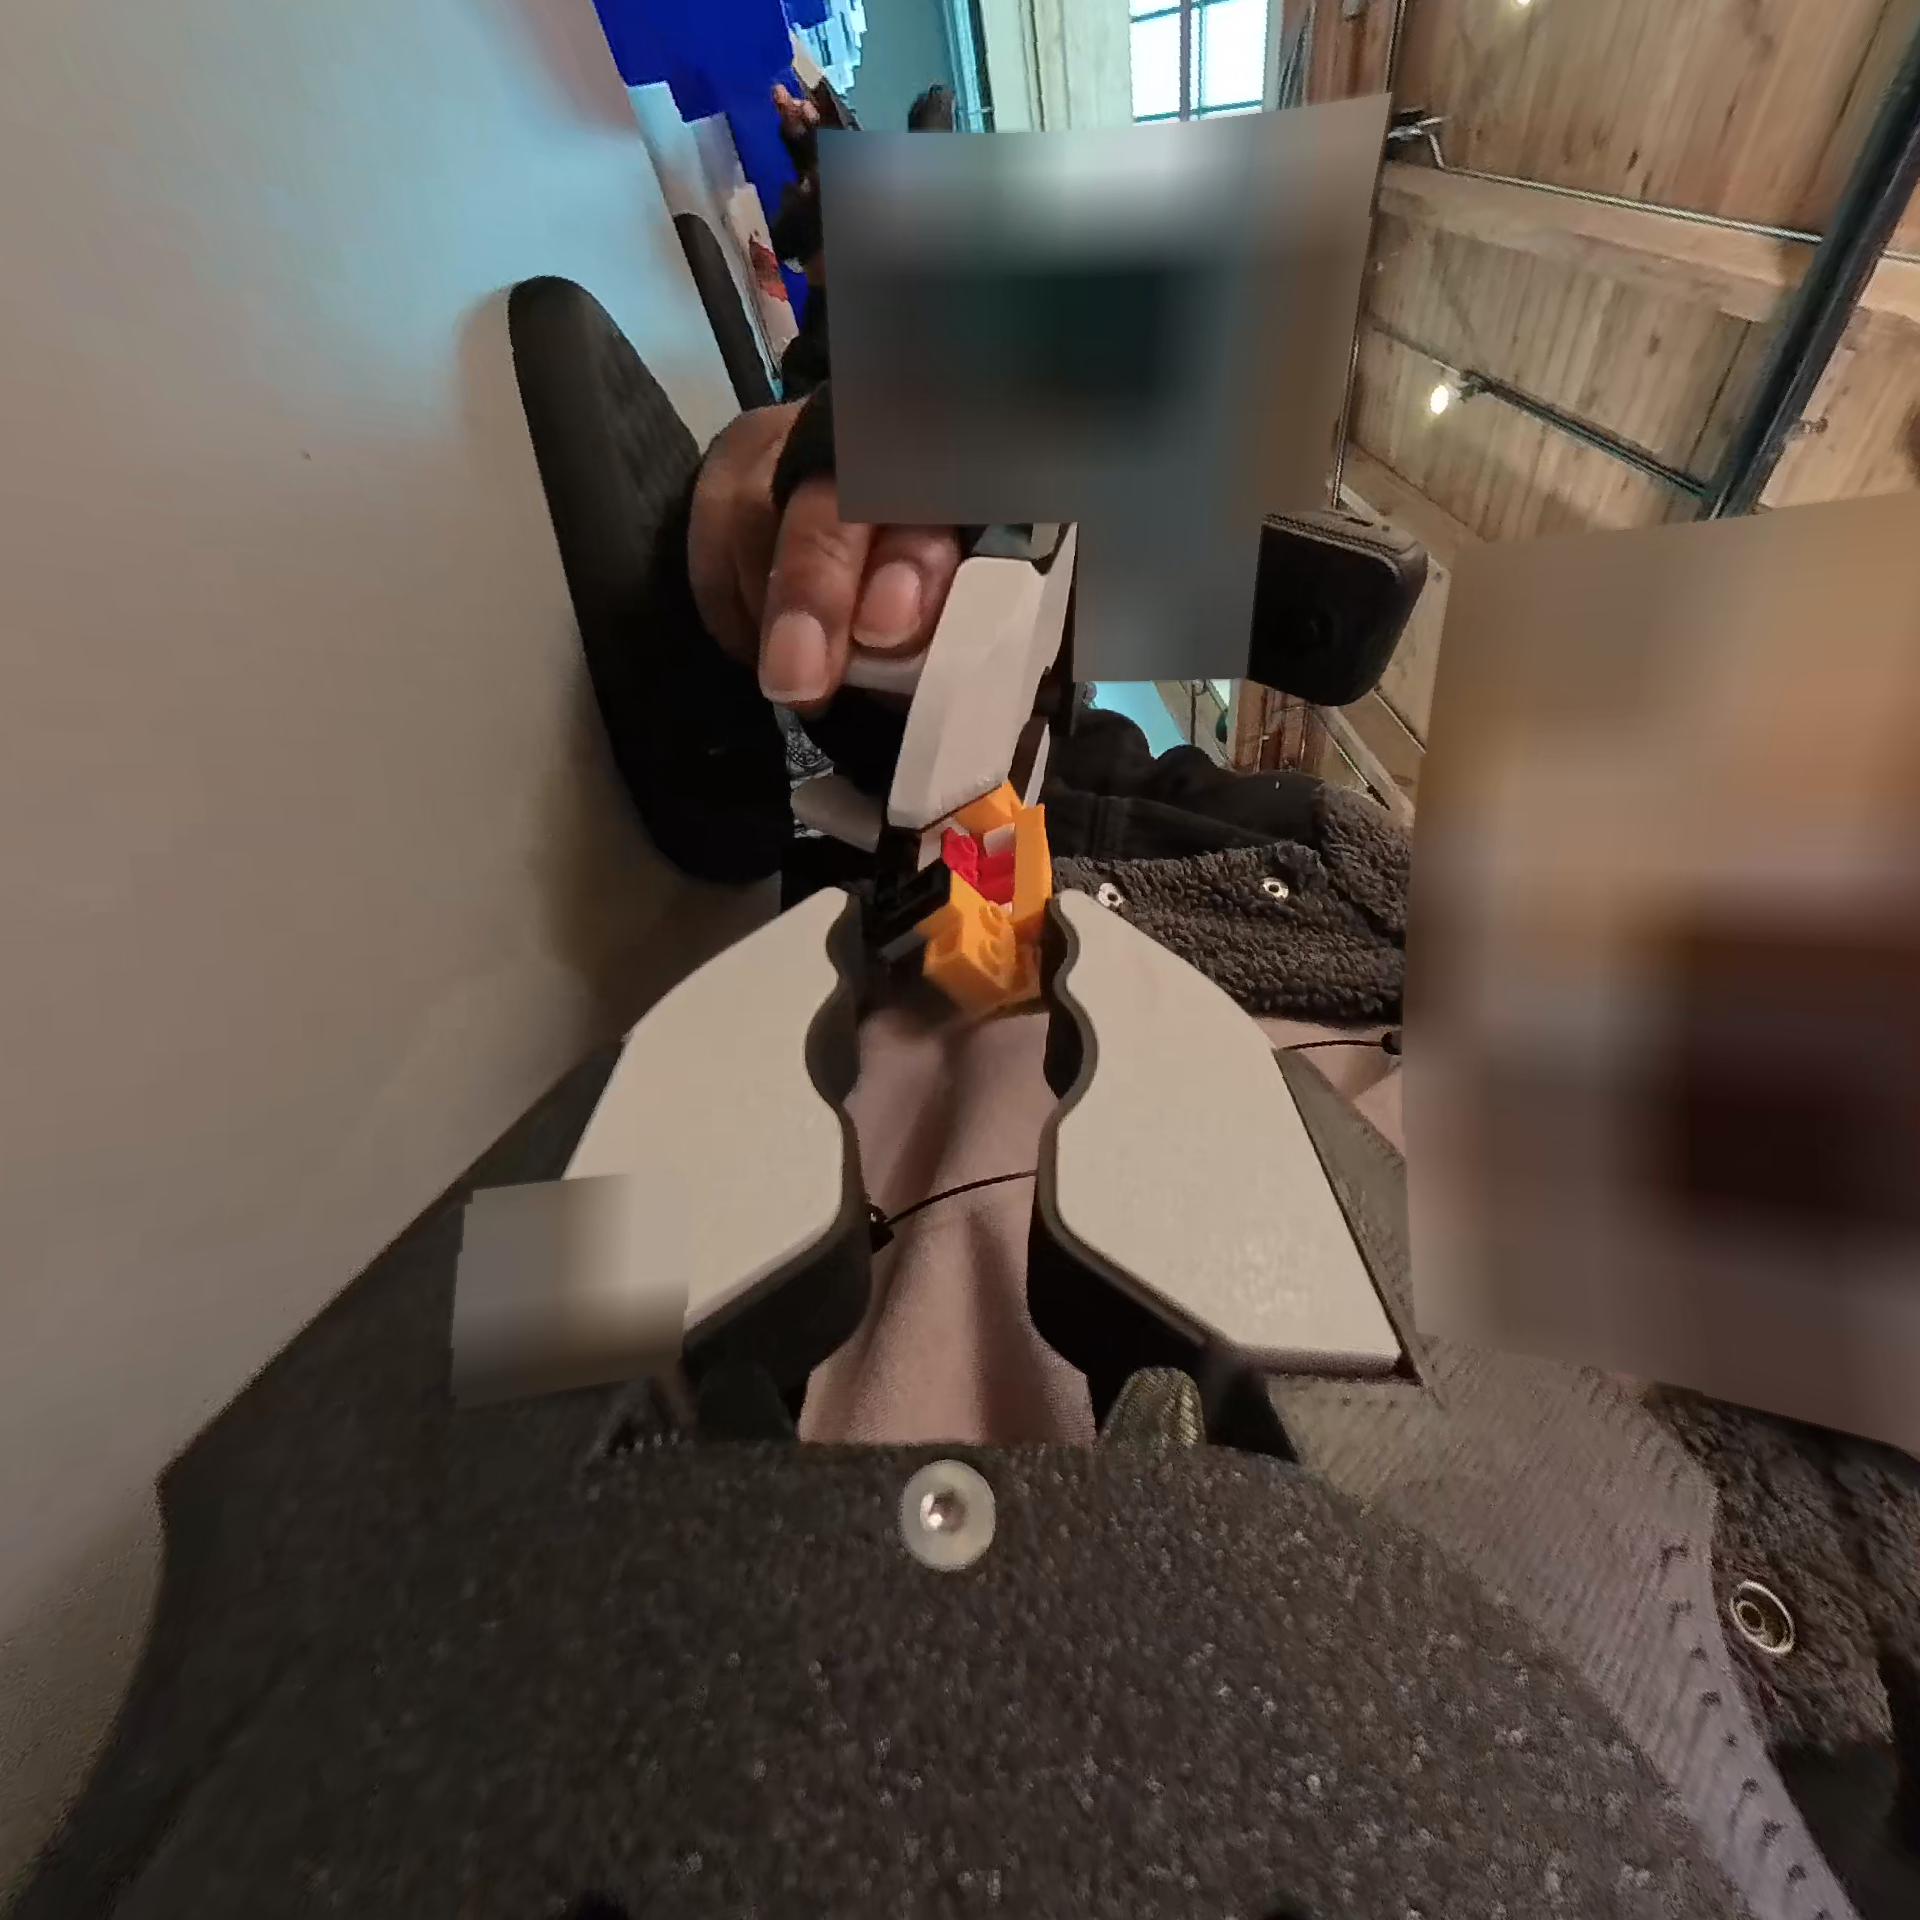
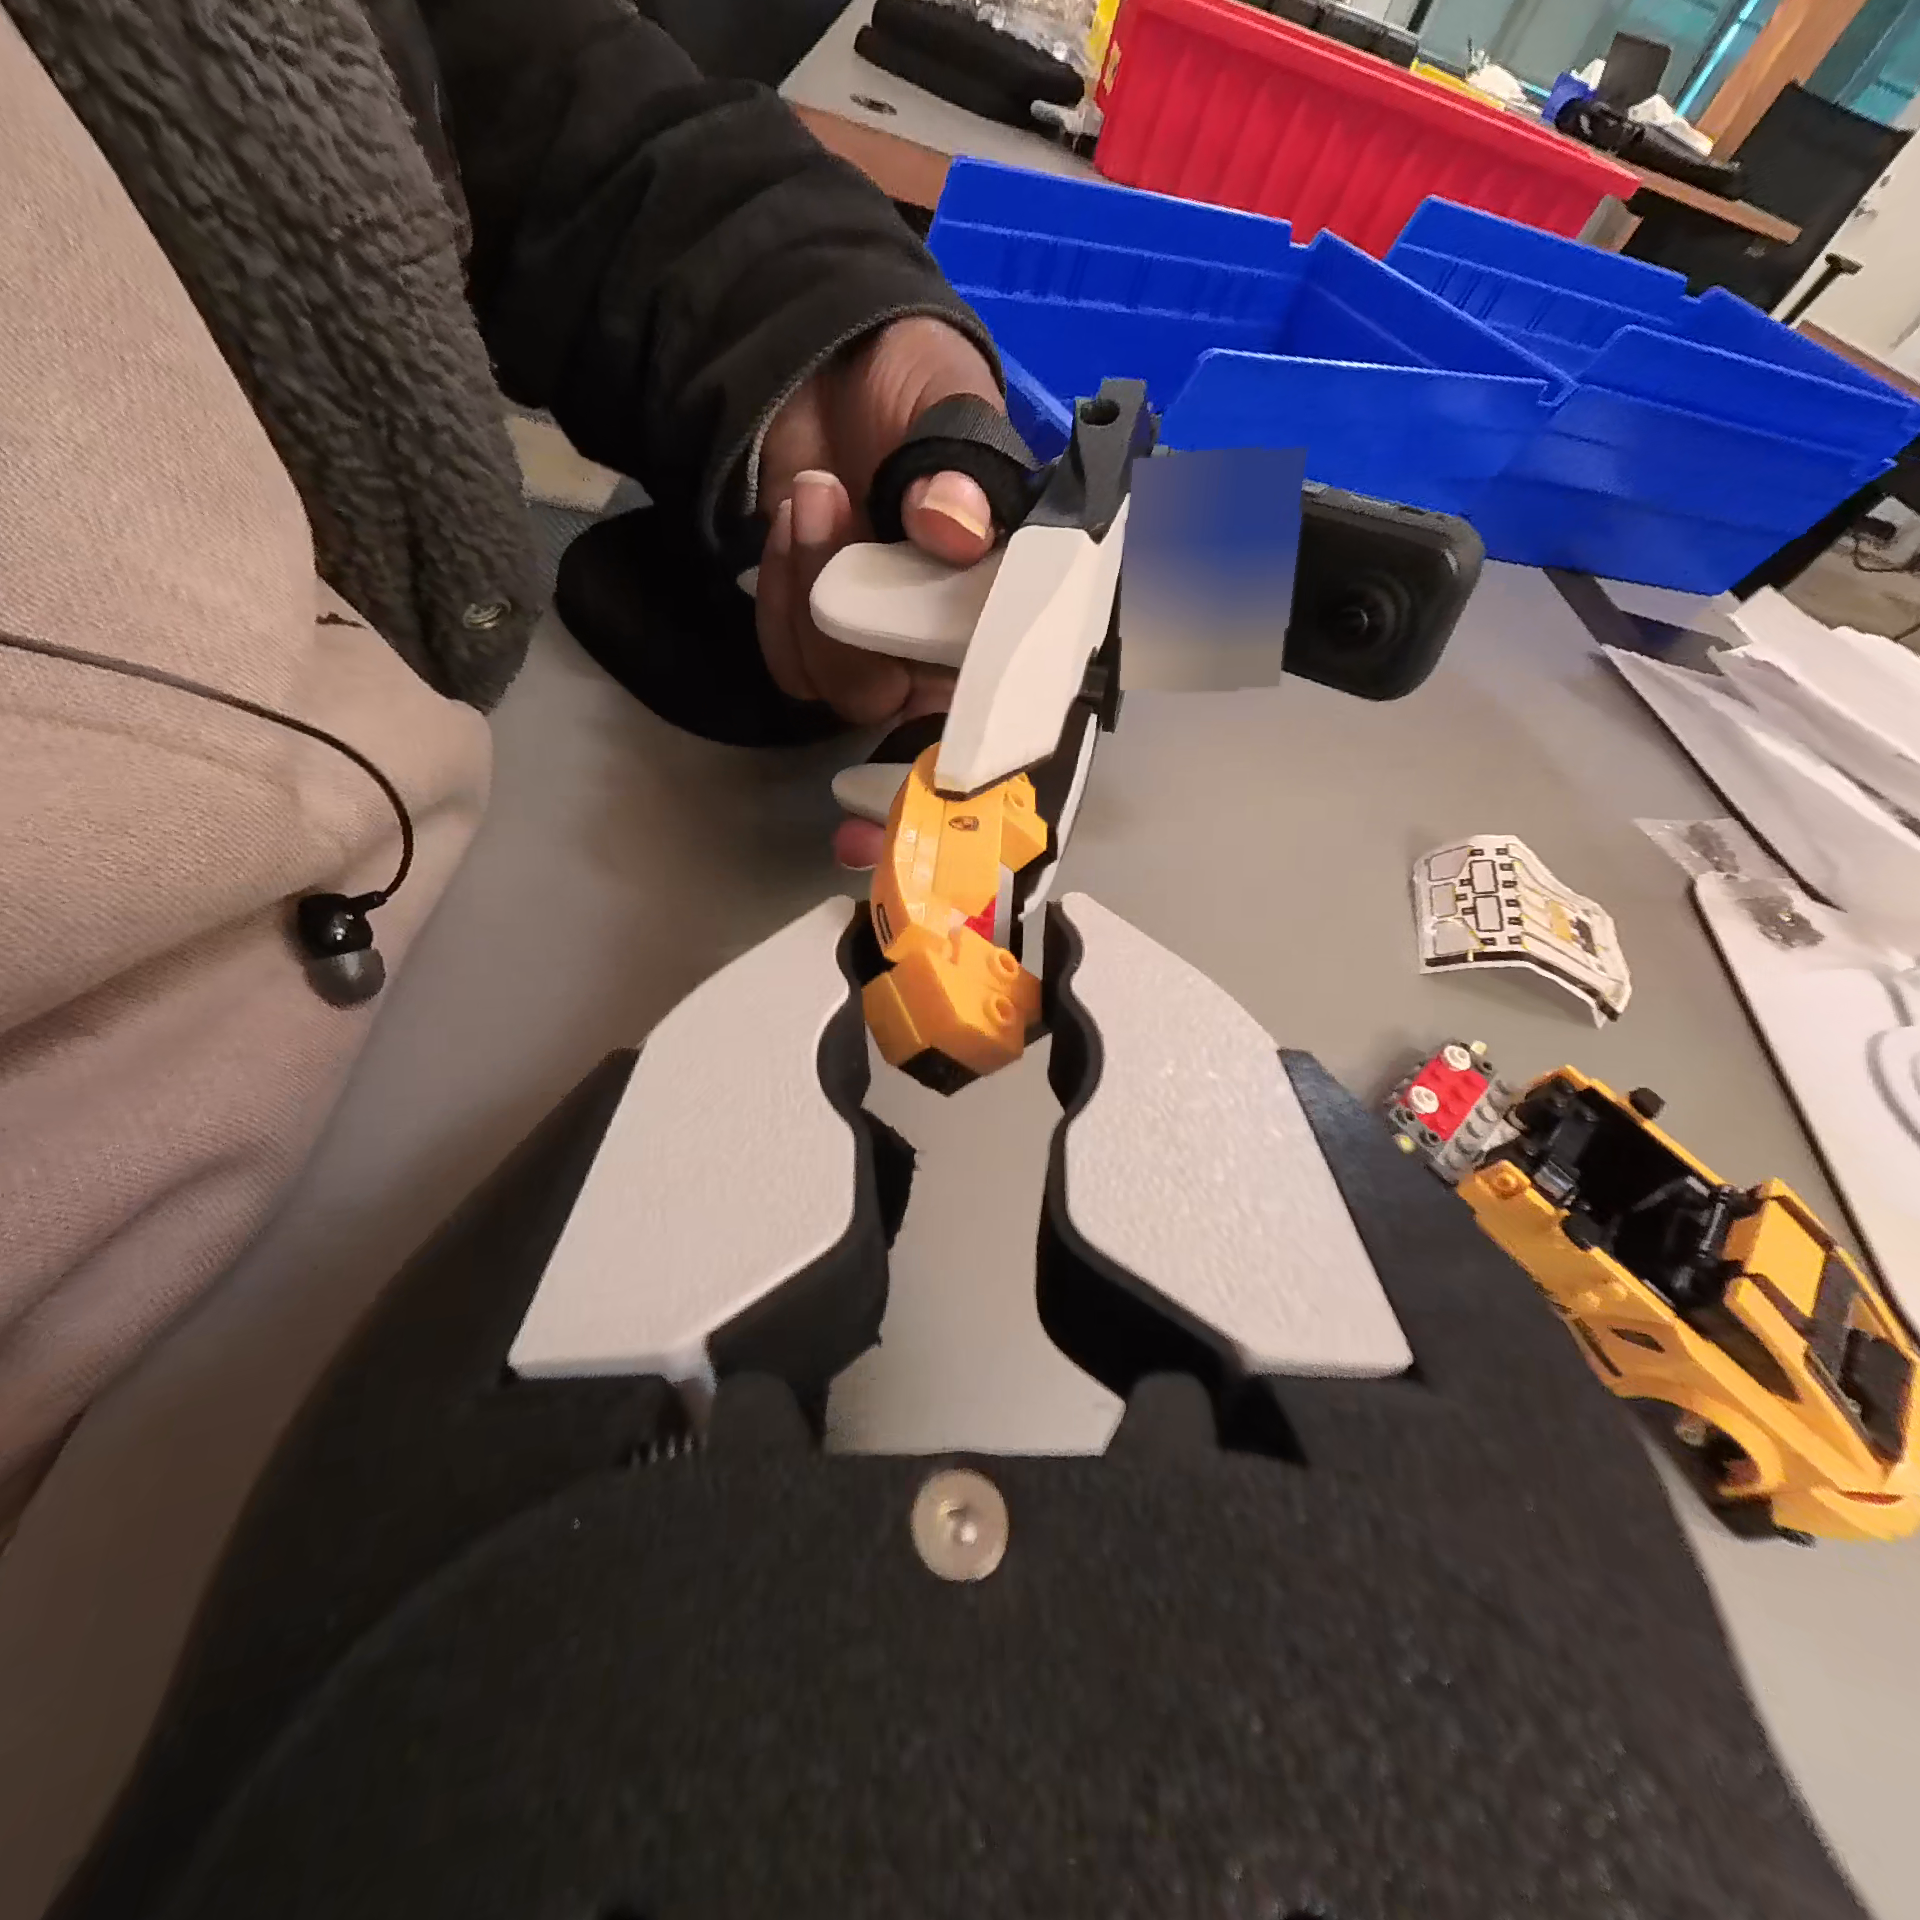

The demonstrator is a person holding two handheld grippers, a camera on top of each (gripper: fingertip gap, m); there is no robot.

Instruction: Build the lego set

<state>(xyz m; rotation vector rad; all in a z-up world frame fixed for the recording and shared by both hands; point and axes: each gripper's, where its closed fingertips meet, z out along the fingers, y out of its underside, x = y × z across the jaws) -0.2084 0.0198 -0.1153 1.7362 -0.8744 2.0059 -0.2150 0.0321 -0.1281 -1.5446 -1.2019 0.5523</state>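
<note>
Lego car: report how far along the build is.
Done: the yellow car body lies largely assembled on the grey table, its red and grey end bare. In hand: the left gripper and right gripper both clamp a small yellow sub-assembly above the table. Left: joining it to the body.

Soft, even indoor light — wide-angle bending at edges, slight blur.

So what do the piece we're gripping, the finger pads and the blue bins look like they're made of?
Orange sub-assembly: hard moulded plastic, glossy, going by its studs and sharp edges.
Finger pads: black, matte and wavy, probably rubber or foam; their grey backs look like grainy printed plastic.
Blue bins: rigid moulded plastic with ribbed walls and a slight sheen.
</note>
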